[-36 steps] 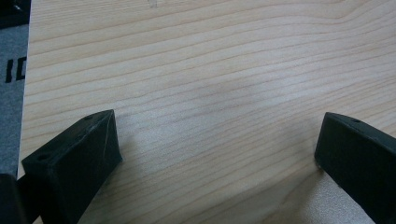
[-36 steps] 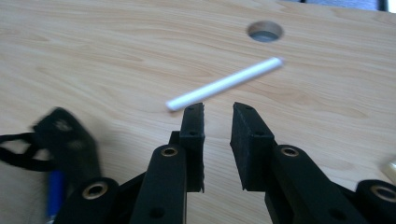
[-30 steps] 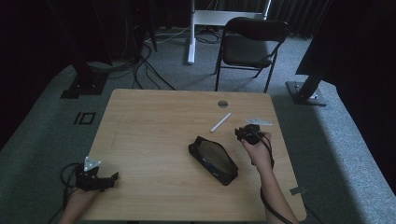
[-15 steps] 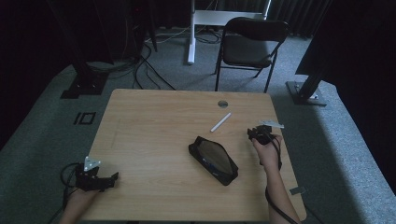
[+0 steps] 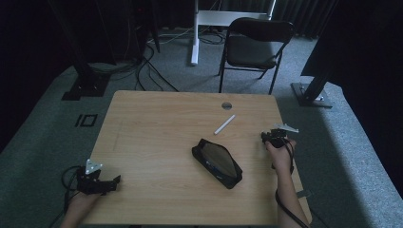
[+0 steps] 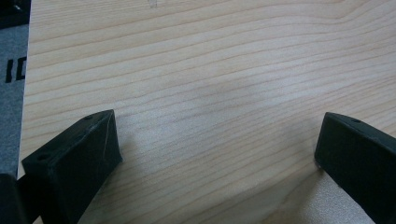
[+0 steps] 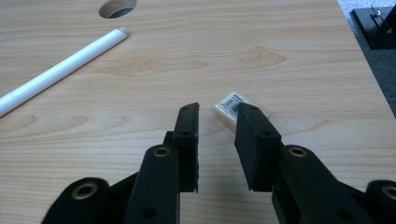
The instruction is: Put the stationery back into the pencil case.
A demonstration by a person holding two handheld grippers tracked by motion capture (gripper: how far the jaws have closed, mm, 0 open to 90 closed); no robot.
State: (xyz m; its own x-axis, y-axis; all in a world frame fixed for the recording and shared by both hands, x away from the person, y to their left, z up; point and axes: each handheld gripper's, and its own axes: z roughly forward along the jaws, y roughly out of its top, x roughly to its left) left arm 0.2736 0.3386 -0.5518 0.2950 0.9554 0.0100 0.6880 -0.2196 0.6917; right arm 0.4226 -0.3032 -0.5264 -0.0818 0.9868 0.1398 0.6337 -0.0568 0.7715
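Two grippers: our left gripper (image 5: 111, 182) sat wide apart, idle. Right gripper (image 7: 217, 135), jaws narrow and just opening, nothing btwn, closing in on eraser (image 7: 232, 108) at table's (image 5: 157, 128) right edge. Next, prob.: widen, straddle it.

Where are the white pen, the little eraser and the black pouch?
white pen (image 7: 63, 69), right gripper view, middle of its barrel.
eraser (image 7: 229, 109), right gripper view, its labelled top beside the jaw.
black pouch (image 5: 216, 162), high view, middle of its top.
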